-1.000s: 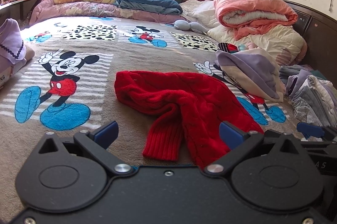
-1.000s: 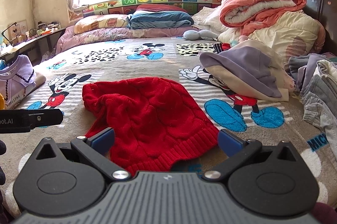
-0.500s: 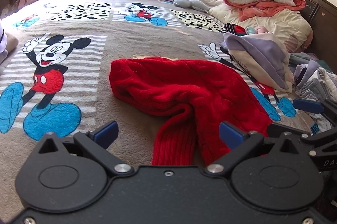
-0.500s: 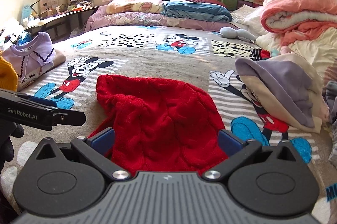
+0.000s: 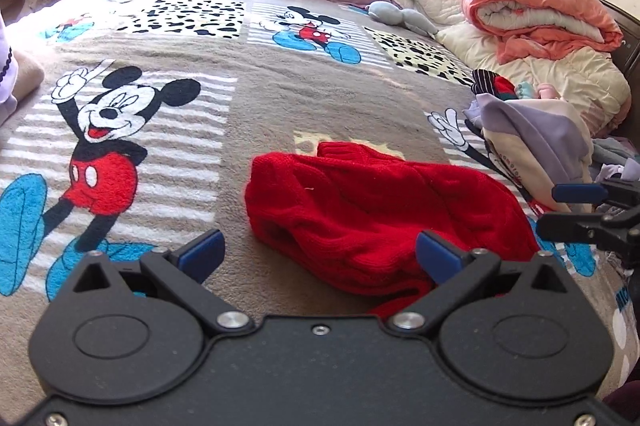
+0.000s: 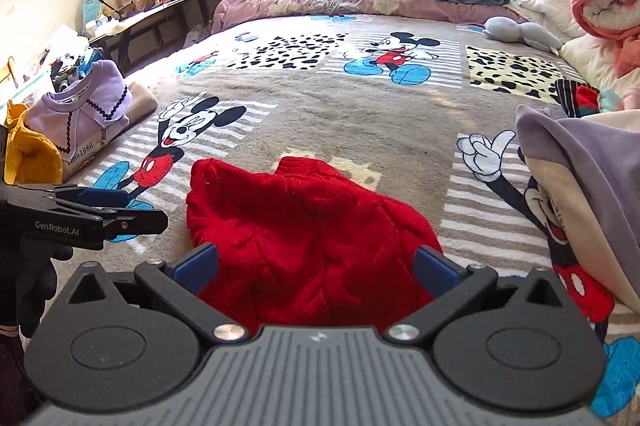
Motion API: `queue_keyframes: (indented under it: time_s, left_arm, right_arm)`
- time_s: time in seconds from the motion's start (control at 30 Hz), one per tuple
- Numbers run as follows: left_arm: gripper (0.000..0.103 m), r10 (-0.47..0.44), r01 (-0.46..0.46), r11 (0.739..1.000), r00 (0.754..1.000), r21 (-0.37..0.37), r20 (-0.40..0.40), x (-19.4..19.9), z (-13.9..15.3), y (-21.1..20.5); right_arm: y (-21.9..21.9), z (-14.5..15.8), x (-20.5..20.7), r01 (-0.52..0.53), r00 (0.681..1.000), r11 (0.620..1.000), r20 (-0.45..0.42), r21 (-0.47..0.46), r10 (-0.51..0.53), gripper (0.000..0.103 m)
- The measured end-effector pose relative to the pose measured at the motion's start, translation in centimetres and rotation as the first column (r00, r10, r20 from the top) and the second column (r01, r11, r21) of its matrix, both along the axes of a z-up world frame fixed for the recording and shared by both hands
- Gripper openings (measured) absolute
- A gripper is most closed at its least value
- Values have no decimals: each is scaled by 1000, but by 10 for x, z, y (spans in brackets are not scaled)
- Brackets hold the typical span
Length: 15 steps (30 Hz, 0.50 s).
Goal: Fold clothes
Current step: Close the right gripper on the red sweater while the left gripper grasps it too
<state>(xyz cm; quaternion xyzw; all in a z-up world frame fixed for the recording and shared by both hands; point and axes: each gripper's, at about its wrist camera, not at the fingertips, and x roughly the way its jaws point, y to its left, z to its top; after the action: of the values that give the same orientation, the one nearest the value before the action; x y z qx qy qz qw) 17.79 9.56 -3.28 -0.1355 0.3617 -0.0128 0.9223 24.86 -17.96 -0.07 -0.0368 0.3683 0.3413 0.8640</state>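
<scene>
Both my grippers are spread wide with nothing in them, left gripper [image 5: 318, 252] and right gripper [image 6: 316, 262] low over the red knit sweater [image 6: 304, 238], which lies crumpled on the Mickey blanket [image 6: 360, 113]. Folded purple top [image 6: 84, 113] sits off left, purple-and-cream garment [image 6: 580, 161] off right.

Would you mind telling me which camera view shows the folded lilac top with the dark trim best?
The right wrist view: the lilac top sits whole at the bed's left edge, collar and printed hem visible, beside a yellow garment. The left wrist view catches only a sliver of it at the left frame border.
</scene>
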Motion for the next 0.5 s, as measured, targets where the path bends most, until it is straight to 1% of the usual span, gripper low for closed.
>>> queue_keyframes:
  time_s: [0.17, 0.27, 0.3, 0.33, 0.37, 0.4, 0.43, 0.5]
  left_arm:
    - [102, -23, 23, 999, 1000, -23, 8, 17, -5, 7]
    - [99, -31, 31, 998, 1000, -53, 1, 29, -9, 13]
    - [90, -34, 34, 997, 999, -65, -7, 33, -11, 15]
    - [75, -39, 37, 996, 999, -78, -17, 38, -13, 17]
    - [70, -42, 40, 995, 999, -86, -23, 42, -15, 19]
    - [70, -43, 41, 995, 999, -90, -27, 45, -17, 21]
    - [70, -47, 45, 995, 998, -89, -28, 48, -18, 22]
    - [70, -54, 52, 995, 998, -81, -28, 52, -21, 23]
  right_arm:
    - [9, 4, 44, -41, 998, 999, -54, 24, 42, 103]
    - [20, 0, 69, -73, 995, 997, -71, 11, 74, 103]
    - [25, -2, 78, -81, 994, 997, -79, 2, 81, 103]
    - [29, -5, 87, -88, 992, 996, -87, -7, 87, 99]
    - [34, -9, 95, -95, 991, 995, -97, -19, 92, 96]
    - [38, -12, 103, -102, 989, 994, -108, -30, 98, 90]
    - [43, -16, 111, -105, 988, 994, -118, -42, 100, 86]
    - [51, -22, 125, -127, 983, 991, -140, -43, 120, 85]
